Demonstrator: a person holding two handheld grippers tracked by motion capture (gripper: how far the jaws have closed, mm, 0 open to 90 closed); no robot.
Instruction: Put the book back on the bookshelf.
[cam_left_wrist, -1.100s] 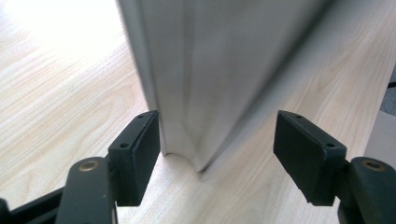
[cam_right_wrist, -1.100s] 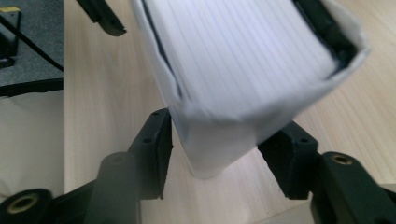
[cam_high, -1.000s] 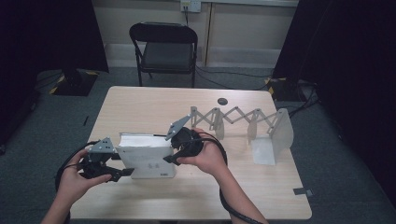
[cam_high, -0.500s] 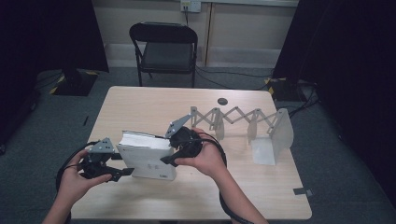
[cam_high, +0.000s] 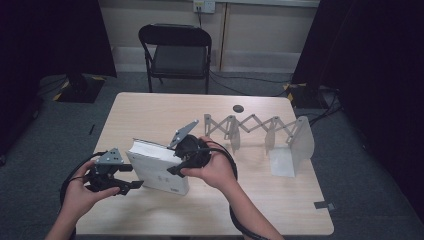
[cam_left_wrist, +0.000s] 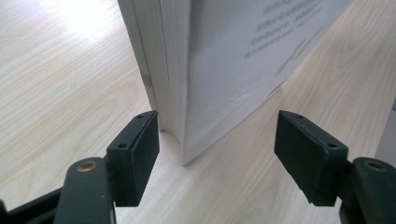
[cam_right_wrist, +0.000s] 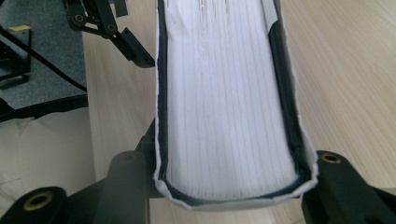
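Note:
A thick white book (cam_high: 157, 167) stands tilted on the table, its lower edge down and its page block (cam_right_wrist: 229, 93) facing up. My right gripper (cam_high: 175, 162) grips its right end. Those jaws have just been closing, and in the right gripper view (cam_right_wrist: 231, 179) both press on the two covers. My left gripper (cam_high: 131, 176) waits at the book's left end. In the left gripper view (cam_left_wrist: 217, 158) the jaws straddle the book's lower corner (cam_left_wrist: 224, 70), with a wide gap on the right side. The left gripper (cam_right_wrist: 112, 32) also appears beyond the book.
An extending scissor-type book rack (cam_high: 260, 127) with pale end plates (cam_high: 300, 145) stands at the right of the wooden table (cam_high: 150, 110). A small dark disc (cam_high: 238, 108) lies near the far edge. A black folding chair (cam_high: 177, 50) stands behind the table.
The book has tipped up from lying nearly flat to standing tilted on its edge, lifted at the right end by my right gripper. The left gripper has kept still.

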